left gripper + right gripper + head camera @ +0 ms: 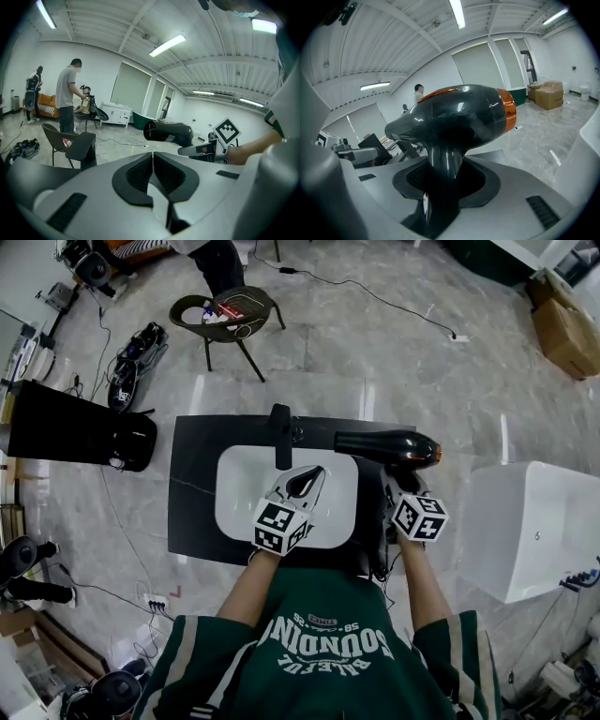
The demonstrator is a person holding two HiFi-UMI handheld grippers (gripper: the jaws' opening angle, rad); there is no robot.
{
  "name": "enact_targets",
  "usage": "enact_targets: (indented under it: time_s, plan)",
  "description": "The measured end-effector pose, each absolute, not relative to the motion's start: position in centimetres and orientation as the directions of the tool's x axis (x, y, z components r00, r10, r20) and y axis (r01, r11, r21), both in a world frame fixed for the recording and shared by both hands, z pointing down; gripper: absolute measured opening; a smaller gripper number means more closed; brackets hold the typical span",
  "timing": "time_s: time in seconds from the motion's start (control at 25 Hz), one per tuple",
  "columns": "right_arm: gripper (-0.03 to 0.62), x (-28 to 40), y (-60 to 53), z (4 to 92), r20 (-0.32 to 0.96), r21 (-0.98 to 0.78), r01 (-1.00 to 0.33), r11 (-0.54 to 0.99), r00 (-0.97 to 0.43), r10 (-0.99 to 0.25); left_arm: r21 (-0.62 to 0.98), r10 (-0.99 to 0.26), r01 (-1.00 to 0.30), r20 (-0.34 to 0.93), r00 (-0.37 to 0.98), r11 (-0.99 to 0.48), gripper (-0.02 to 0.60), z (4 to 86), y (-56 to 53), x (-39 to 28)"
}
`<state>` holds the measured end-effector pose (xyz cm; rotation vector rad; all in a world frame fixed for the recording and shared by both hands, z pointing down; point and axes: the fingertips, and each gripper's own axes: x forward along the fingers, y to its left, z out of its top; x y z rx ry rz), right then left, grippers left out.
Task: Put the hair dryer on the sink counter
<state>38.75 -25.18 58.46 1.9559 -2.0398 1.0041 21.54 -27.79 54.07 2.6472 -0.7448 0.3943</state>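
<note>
Dryer (459, 112) is pinched by right gripper (440, 185) over right edge of counter (192, 493), handle end hidden; left gripper (153, 173) is pressed together, empty.

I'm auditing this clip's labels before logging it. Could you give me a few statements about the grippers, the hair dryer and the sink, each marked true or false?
1. The right gripper is clamped on the handle of the hair dryer. True.
2. The left gripper carries a second hair dryer. False: its jaws are together with nothing between them.
3. The hair dryer's rear end is orange. True.
4. The basin is black and the counter around it is white. False: the basin is white, set in a black counter.
</note>
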Motion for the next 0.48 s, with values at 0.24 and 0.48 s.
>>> enact_targets:
  time_s: [0.24, 0.48]
  plan:
    - [0.181, 39.2, -26.2, 60.5, 0.558, -0.363, -0.927, -0.091, -0.138, -0.818, 0.276, -0.433, -0.54, 0.364, 0.824, -0.795, 0.02, 54.8, -28.3, 21.8]
    - [0.181, 39.4, -27.1, 61.9, 0.587, -0.359, -0.928, -0.103, -0.138, -0.798, 0.287, -0.43, -0.545, 0.377, 0.82, -0.788, 0.02, 55.3, -29.1, 21.7]
